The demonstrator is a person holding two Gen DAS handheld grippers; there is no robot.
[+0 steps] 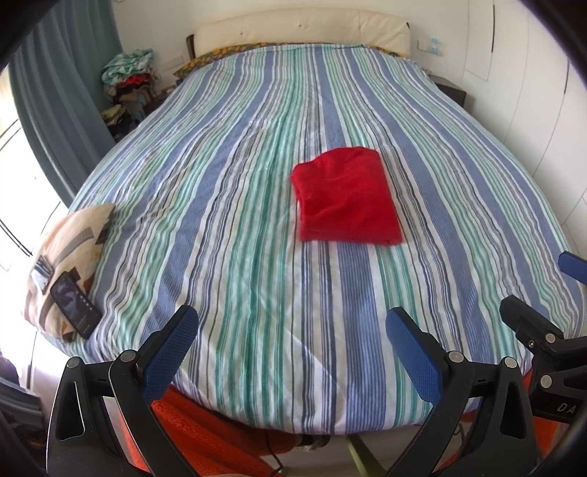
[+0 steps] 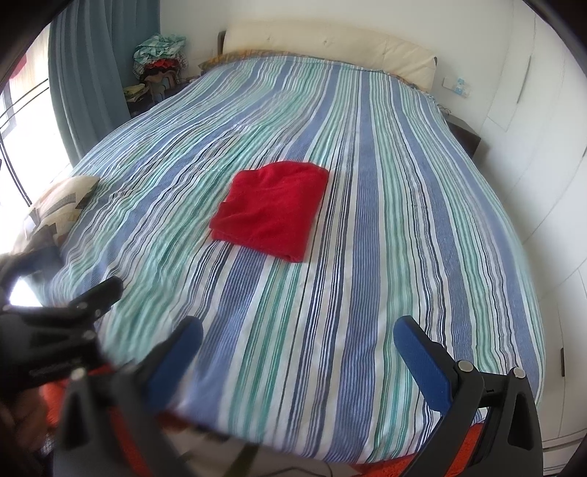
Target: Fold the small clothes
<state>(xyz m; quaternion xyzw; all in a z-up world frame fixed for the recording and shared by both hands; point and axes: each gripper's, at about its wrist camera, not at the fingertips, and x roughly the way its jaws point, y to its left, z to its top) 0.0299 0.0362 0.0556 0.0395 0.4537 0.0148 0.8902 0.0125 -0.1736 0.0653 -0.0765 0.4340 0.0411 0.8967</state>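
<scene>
**A:** so the red garment is sitting mid-bed on the striped bedspread, already squared into a tidy packet, long side running roughly away toward the headboard. Looks folded to me, maybe done?

**B:** yeah, or one more fold left, hard to call. Both claws are back at the foot of the bed, well apart from it, nothing in either. Left gripper is spread wide, right gripper same, blue pads gaping.

**A:** which one's closer?

**B:** From the left wrist view the garment lies ahead and a bit right; from the right wrist view it's ahead and a bit left. So it's between them, pretty even. Pillow with a phone on it is off to the left edge, out of the way.
</scene>
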